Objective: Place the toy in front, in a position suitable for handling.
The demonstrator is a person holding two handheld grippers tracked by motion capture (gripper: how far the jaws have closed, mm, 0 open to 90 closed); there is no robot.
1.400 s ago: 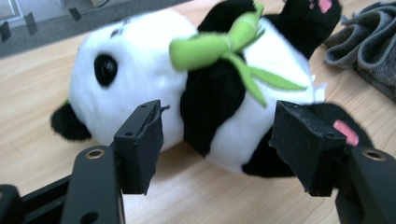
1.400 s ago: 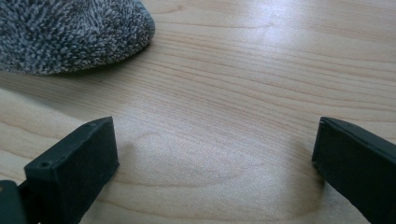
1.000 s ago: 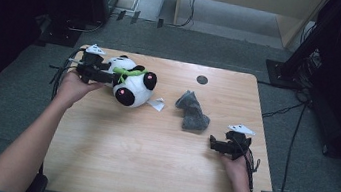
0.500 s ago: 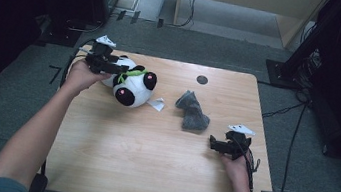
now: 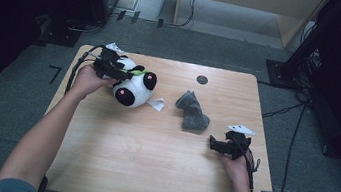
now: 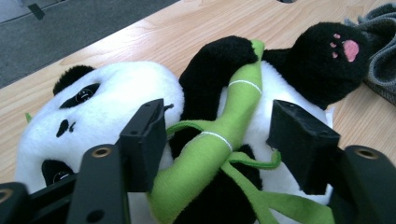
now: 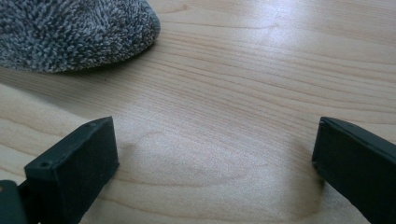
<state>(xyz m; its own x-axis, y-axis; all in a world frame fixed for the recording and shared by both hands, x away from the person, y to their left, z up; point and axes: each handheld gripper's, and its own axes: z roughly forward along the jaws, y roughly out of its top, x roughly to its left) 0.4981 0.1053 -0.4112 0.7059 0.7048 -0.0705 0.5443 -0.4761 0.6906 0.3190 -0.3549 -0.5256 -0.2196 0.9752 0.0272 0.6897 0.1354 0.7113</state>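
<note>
A black-and-white panda plush [image 5: 131,88] lies at the table's back left, hugging a green bamboo stalk [image 6: 233,107]. My left gripper [image 5: 124,72] reaches over it from the left. In the left gripper view the panda [image 6: 107,107] lies under the gripper [image 6: 224,116]. The jaws straddle the bamboo and a black arm; they have just been closing a little, and I see no pad squeezing the plush. My right gripper [image 5: 215,143] rests low at the table's right, jaws wide apart [image 7: 215,140] over bare wood.
A crumpled grey towel [image 5: 192,112] lies between the panda and the right gripper, its edge close ahead in the right gripper view [image 7: 70,32]. A white tag [image 5: 156,104] lies by the panda. A small black disc [image 5: 202,79] sits near the wooden table's [image 5: 149,163] far edge.
The left hand has moved right and slightly down, bringing its gripper over the panda. The panda, the towel and the right hand have stayed put.
</note>
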